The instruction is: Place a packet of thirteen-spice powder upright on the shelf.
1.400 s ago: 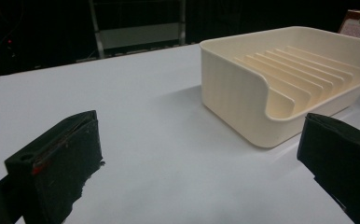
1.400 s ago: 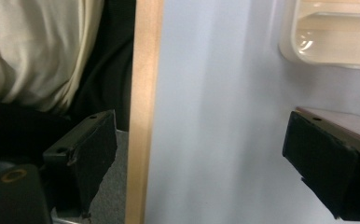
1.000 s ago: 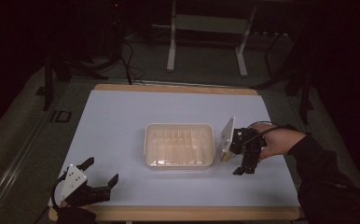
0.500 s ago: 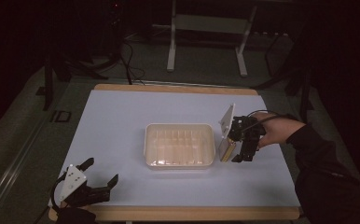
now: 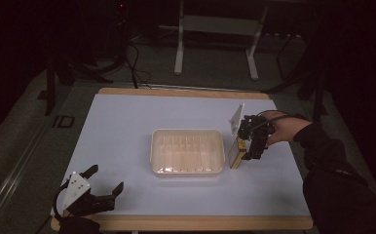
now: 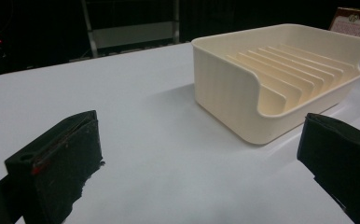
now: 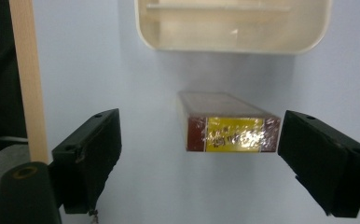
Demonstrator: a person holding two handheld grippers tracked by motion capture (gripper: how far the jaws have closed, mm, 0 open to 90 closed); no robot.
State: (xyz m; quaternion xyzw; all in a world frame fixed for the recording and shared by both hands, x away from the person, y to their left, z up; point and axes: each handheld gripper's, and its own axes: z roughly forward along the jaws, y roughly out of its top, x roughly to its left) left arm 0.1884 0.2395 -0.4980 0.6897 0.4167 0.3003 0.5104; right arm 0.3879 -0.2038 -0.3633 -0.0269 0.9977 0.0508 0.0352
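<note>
A small brown box with a yellow label (image 5: 236,154) stands on end on the white table, close against the right side of a cream ribbed tray (image 5: 187,152). My right gripper (image 5: 250,154) points down over the box (image 7: 229,133). Its jaws have just been closing a little with the box between them. The right jaw is at the box's edge, and the left jaw stands well clear of it. The tray's near wall (image 7: 234,44) lies just beyond. My left gripper (image 5: 105,178) rests open and empty at the table's near left corner, facing the tray (image 6: 271,84) with its jaws wide apart.
The white table top (image 5: 127,126) has a wooden rim (image 7: 26,79) close beside the right gripper's left jaw. Beyond the far edge are a dark floor, cables and a metal stand (image 5: 215,44). The box top (image 6: 353,23) peeks over the tray's far wall.
The right hand and gripper have shifted away from the table's front edge, along the tray's right side. The left gripper has stayed where it was.
</note>
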